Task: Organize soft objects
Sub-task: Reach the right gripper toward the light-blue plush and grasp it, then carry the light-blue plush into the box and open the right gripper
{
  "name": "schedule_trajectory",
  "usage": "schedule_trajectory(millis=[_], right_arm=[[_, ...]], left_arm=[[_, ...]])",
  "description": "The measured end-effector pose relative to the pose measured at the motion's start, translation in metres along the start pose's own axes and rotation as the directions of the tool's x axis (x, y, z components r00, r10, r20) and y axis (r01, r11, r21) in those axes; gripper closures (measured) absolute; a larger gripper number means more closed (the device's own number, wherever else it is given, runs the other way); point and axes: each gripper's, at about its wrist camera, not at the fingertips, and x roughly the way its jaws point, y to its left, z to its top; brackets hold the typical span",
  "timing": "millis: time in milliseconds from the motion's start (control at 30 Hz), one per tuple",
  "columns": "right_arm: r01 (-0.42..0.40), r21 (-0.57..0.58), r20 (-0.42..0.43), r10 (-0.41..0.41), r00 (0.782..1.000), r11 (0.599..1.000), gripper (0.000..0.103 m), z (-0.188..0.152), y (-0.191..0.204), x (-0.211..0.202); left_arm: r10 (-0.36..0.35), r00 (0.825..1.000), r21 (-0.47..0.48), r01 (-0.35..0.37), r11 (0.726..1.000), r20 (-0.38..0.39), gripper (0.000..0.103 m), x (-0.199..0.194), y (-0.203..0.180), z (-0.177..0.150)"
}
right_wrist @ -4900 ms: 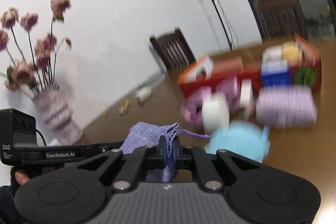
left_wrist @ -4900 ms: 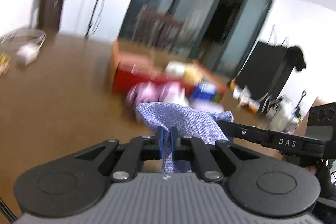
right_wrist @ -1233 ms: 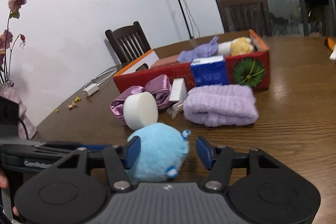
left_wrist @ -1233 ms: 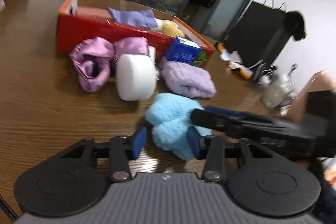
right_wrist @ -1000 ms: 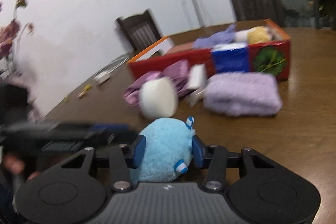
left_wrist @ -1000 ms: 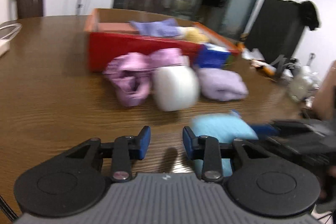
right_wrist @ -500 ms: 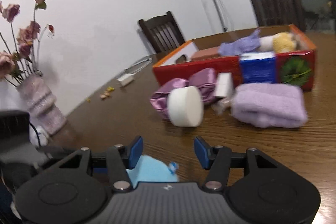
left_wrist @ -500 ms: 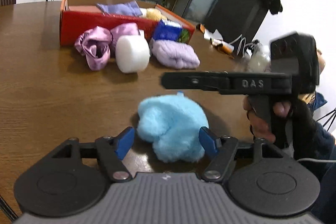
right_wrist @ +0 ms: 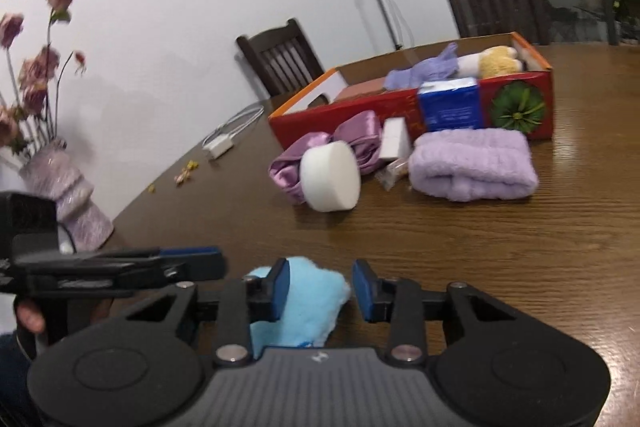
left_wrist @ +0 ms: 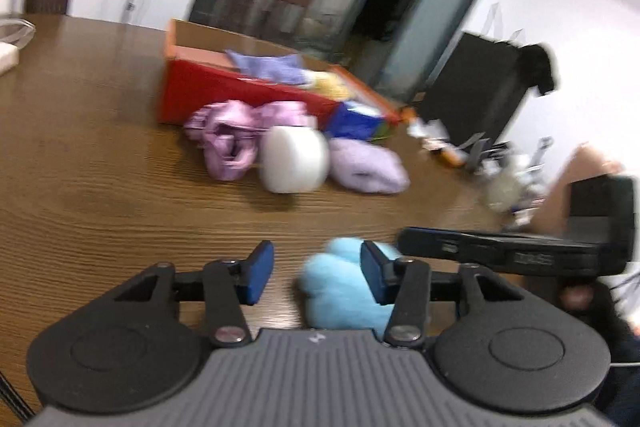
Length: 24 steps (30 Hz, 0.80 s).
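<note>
A fluffy light-blue plush lies on the wooden table between both grippers. My left gripper is open, the plush partly between its fingers toward the right pad. My right gripper is open with the plush against its left pad. A red box holds a purple pouch and a yellow-white toy. In front of it lie a pink satin scrunchie, a white round sponge and a folded lilac towel.
A blue tissue pack leans on the box. A vase of dried roses stands at the left table edge, a white charger with cable behind. Chairs and clutter ring the table.
The purple pouch both grippers held earlier now lies in the box. In the last second both grippers stayed open around the blue plush, shifting their views; the plush lies lower and nearer now.
</note>
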Motion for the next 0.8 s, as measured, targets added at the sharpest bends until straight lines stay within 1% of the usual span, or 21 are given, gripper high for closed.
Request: schedule_trajectory(millis=[33, 100, 133, 167, 200, 267, 300, 333, 367, 400, 467, 533, 600, 633, 667, 733, 800], right_arm=[[-0.002, 0.02, 0.008, 0.002, 1.0, 1.0, 0.059, 0.001, -0.002, -0.002], [-0.026, 0.045, 0.003, 0.026, 1.0, 0.999, 0.056, 0.002, -0.006, -0.002], [-0.034, 0.057, -0.007, 0.034, 0.999, 0.998, 0.053, 0.001, -0.007, 0.0], [-0.034, 0.069, -0.023, 0.036, 0.999, 0.997, 0.049, 0.0, -0.008, 0.004], [-0.032, 0.081, -0.04, 0.035, 0.999, 0.996, 0.049, -0.003, -0.008, 0.007], [-0.044, 0.109, -0.067, 0.052, 0.996, 0.993, 0.051, -0.009, -0.009, 0.013], [-0.071, 0.129, -0.075, 0.081, 0.994, 0.989, 0.056, -0.011, -0.01, 0.015], [-0.102, 0.151, -0.077, 0.114, 0.99, 0.983, 0.067, -0.013, -0.012, 0.017], [-0.121, 0.175, -0.072, 0.135, 0.988, 0.977, 0.068, -0.014, -0.013, 0.018], [-0.111, 0.184, -0.065, 0.125, 0.99, 0.977, 0.069, -0.013, -0.013, 0.018], [-0.101, 0.181, -0.05, 0.112, 0.992, 0.978, 0.07, -0.01, -0.013, 0.018], [-0.118, 0.188, -0.018, 0.124, 0.992, 0.975, 0.07, 0.001, -0.012, 0.014], [-0.13, 0.15, 0.028, 0.127, 0.991, 0.98, 0.07, 0.025, -0.005, 0.009], [-0.136, 0.125, 0.052, 0.13, 0.99, 0.983, 0.07, 0.038, -0.002, 0.009], [-0.142, 0.099, 0.073, 0.135, 0.988, 0.985, 0.07, 0.055, 0.0, 0.01], [-0.152, 0.045, 0.112, 0.146, 0.983, 0.987, 0.07, 0.095, 0.0, 0.023], [-0.154, 0.04, 0.123, 0.148, 0.981, 0.987, 0.07, 0.131, -0.006, 0.046]], left_arm=[[-0.02, 1.0, -0.009, 0.02, 1.0, -0.006, 0.049, 0.0, -0.002, 0.0], [-0.05, 0.998, -0.037, 0.049, 0.998, -0.044, 0.047, 0.005, -0.003, -0.002], [-0.049, 0.996, -0.05, 0.045, 0.998, -0.071, 0.047, 0.009, -0.003, -0.004], [-0.045, 0.995, -0.059, 0.04, 0.997, -0.09, 0.047, 0.013, -0.003, -0.006], [-0.045, 0.994, -0.064, 0.039, 0.997, -0.098, 0.047, 0.017, -0.003, -0.009], [-0.067, 0.993, -0.071, 0.06, 0.996, -0.101, 0.049, 0.021, -0.003, -0.014], [-0.09, 0.991, -0.072, 0.083, 0.994, -0.1, 0.051, 0.024, -0.003, -0.017], [-0.086, 0.992, -0.068, 0.08, 0.995, -0.094, 0.051, 0.025, -0.005, -0.019], [-0.076, 0.993, -0.056, 0.071, 0.996, -0.086, 0.054, 0.026, -0.007, -0.02], [-0.075, 0.994, -0.049, 0.071, 0.996, -0.078, 0.057, 0.025, -0.009, -0.019], [-0.081, 0.996, -0.052, 0.079, 0.996, -0.04, 0.058, 0.02, -0.009, -0.013], [-0.099, 0.995, -0.037, 0.1, 0.994, 0.009, 0.058, 0.014, -0.01, 0.001], [-0.105, 0.991, 0.017, 0.104, 0.994, 0.08, 0.058, 0.011, -0.012, 0.027], [-0.104, 0.989, 0.031, 0.101, 0.994, 0.103, 0.058, 0.012, -0.011, 0.04], [-0.099, 0.987, 0.039, 0.095, 0.995, 0.128, 0.058, 0.015, -0.007, 0.06], [-0.082, 0.983, 0.013, 0.08, 0.997, 0.164, 0.058, 0.024, 0.002, 0.093], [-0.035, 0.984, 0.01, 0.034, 0.999, 0.176, 0.059, 0.041, 0.013, 0.126]])
